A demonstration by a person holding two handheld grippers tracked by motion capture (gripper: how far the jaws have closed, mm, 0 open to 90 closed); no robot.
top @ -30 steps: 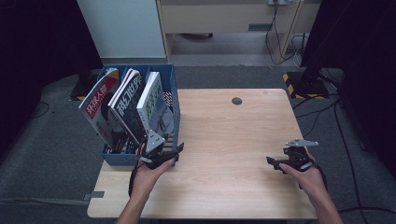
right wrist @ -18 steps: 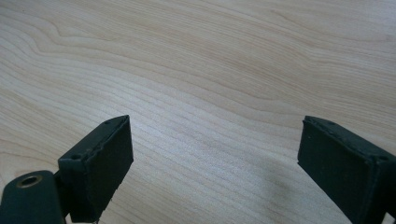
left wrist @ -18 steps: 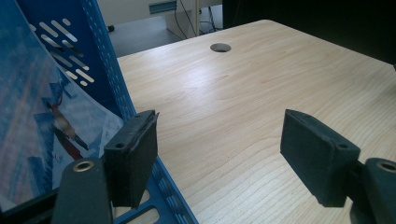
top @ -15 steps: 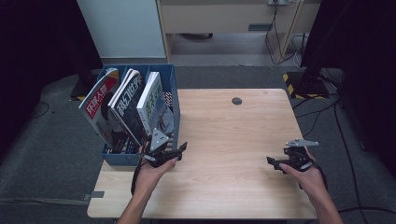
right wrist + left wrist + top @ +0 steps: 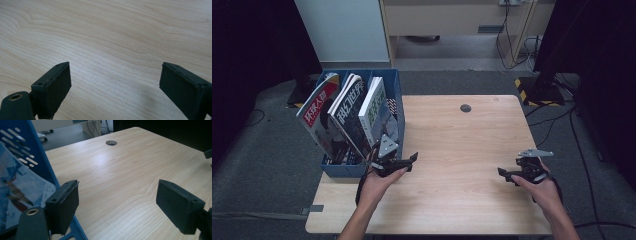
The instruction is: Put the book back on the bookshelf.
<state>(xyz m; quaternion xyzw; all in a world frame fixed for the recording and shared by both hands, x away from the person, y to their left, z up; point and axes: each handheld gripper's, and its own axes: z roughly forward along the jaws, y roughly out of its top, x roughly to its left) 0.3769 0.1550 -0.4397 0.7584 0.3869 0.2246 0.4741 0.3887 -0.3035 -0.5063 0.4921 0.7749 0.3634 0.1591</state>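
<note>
While short of any grip, worth flagging the danger first: could clip the blue rack point(image 5: 339, 170) with the near pad of the left gripper point(image 5: 411, 161), parked right beside that blue wall, and shove the whole lot along the table point(image 5: 462, 135). Could also tip the magazines point(image 5: 347, 115) further over by going in crooked, or pinch two covers at once, packed close and tilted leftward like that. Might drag the nearest magazine point(image 5: 374, 107) half out and buckle it over the rim by catching only a corner. Now to the left gripper itself: just been opening, standing wide apart, nothing between the pads but bare wood, one pad just beside the rack's edge, gripping nothing. Over to the right gripper point(image 5: 508, 175): spread wide too, empty, hanging low over the wood at the table's right side, well apart from the rack. And the magazines: three of them standing in the rack at the table's left edge, leaning left, the nearest just beside the left gripper.
</note>
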